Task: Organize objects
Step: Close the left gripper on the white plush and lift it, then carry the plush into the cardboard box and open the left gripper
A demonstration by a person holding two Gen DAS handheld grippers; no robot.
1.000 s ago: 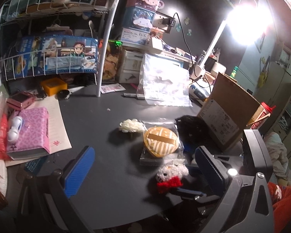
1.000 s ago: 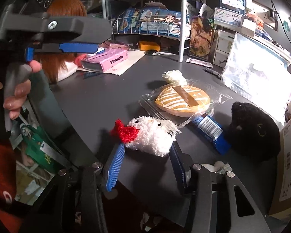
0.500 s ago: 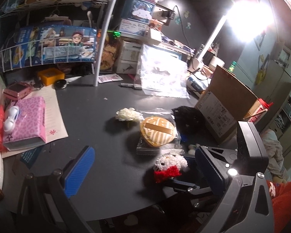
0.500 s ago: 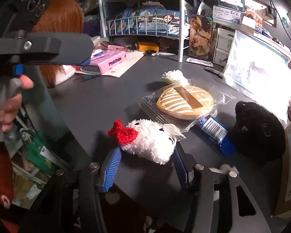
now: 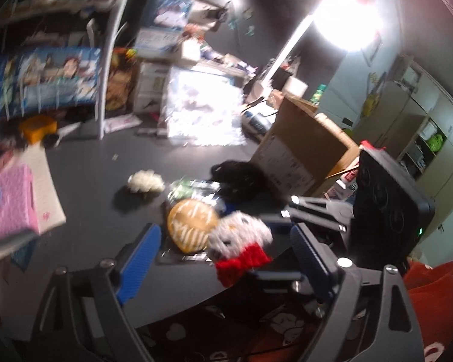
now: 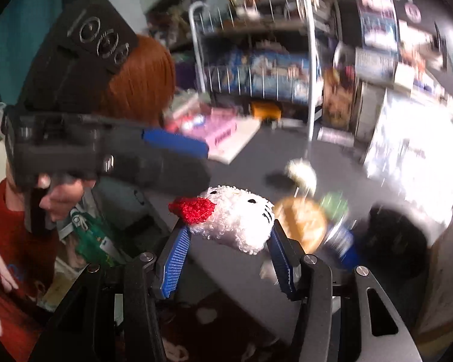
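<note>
Gripping the white plush (image 6: 235,220) between its 2 blue pads, the right gripper (image 6: 229,253) holds it off the desk (image 6: 256,157). Only the left view shows the box (image 5: 299,147) at 2 o'clock; the left gripper (image 5: 223,259) gapes wide, holding nothing.

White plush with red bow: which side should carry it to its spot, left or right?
Right. The right tongs are shut on the white plush, which looks lifted off the desk. The left tongs are open and hold nothing. The frames are blurred, so contact detail is unclear.
</note>
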